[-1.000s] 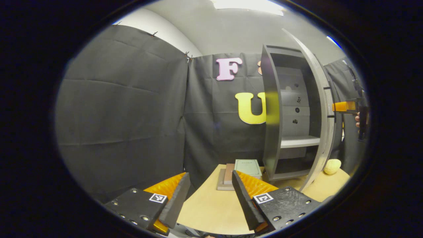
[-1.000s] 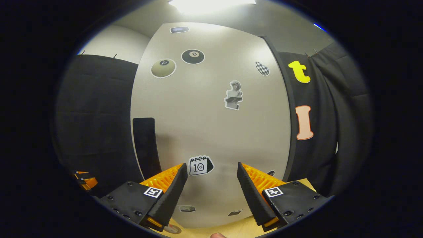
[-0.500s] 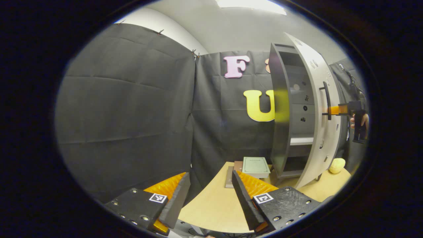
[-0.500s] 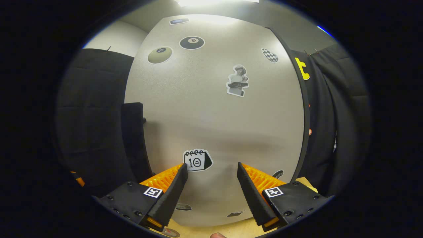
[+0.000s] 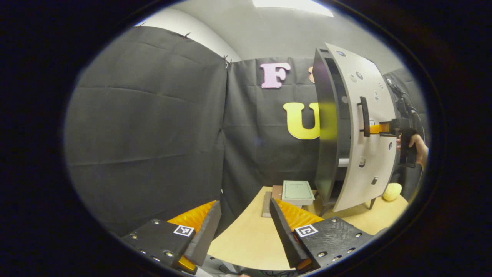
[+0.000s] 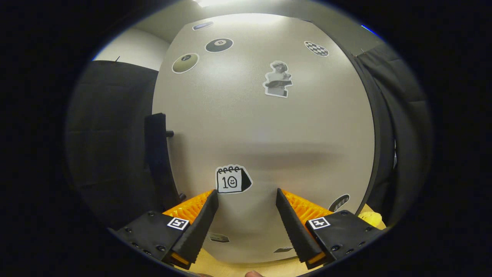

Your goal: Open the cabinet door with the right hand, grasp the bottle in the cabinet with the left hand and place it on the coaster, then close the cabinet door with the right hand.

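Left gripper view: the cabinet door (image 5: 365,130) has swung nearly closed ahead of the right claw (image 6: 246,204); both claws gape empty, closing almost finished.

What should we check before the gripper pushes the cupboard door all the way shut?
1. Door not fully shut yet: ok. In the left gripper view the cabinet door stands a little ajar from the cabinet.
2. Right gripper at the door: ok. It is open, fingers apart, up against the door's front near the handle.
3. Left gripper out of the door's way: ok. It is open, holds nothing and hangs over the table.
4. Nothing in the gap: cannot tell; the inside is mostly hidden.
5. Bottle on the coaster: cannot tell.
6. Books clear of the door: ok, they lie beside the cabinet.
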Available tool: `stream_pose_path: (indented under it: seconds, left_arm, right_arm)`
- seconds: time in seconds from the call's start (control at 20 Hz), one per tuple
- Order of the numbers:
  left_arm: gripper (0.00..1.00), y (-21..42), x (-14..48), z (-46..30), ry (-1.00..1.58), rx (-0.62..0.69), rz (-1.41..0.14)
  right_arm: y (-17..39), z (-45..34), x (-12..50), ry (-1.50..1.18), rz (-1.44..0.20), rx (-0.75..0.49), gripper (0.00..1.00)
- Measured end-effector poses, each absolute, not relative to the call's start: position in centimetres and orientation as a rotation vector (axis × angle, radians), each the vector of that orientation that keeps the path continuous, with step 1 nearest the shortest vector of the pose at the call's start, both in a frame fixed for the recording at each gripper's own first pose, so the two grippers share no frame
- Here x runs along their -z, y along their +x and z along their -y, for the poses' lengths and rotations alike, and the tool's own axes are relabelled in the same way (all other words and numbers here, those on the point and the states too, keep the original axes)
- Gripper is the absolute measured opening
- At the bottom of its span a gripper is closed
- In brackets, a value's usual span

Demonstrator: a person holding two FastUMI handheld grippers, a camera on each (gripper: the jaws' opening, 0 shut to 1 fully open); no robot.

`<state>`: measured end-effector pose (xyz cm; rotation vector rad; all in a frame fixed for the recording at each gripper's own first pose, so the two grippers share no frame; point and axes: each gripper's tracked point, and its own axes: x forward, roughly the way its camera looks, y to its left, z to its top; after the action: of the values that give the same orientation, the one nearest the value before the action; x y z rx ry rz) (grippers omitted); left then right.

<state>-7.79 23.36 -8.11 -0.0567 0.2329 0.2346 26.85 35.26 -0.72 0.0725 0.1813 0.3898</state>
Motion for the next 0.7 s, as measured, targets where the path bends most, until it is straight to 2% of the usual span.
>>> stream_pose_path:
  seconds: [0.3, 0.35, 0.45, 0.7]
  left_arm:
    - [0.77, -7.0, 7.2, -21.7, -0.063, -0.202, -0.215]
    - [0.77, -6.8, 7.2, -21.3, -0.064, -0.196, -0.213]
    - [0.77, -6.3, 6.6, -20.4, -0.062, -0.181, -0.205]
    - [0.77, -4.5, 5.0, -17.2, -0.061, -0.125, -0.174]
  right_arm:
    - [26.7, -34.9, 0.9, 0.001, -0.135, -0.337, 0.95]
    - [26.6, -34.9, 1.0, -0.006, -0.136, -0.337, 0.92]
    - [26.4, -34.7, 0.7, 0.001, -0.138, -0.346, 0.95]
    - [23.1, -31.3, -1.7, 0.031, -0.103, -0.358, 0.95]
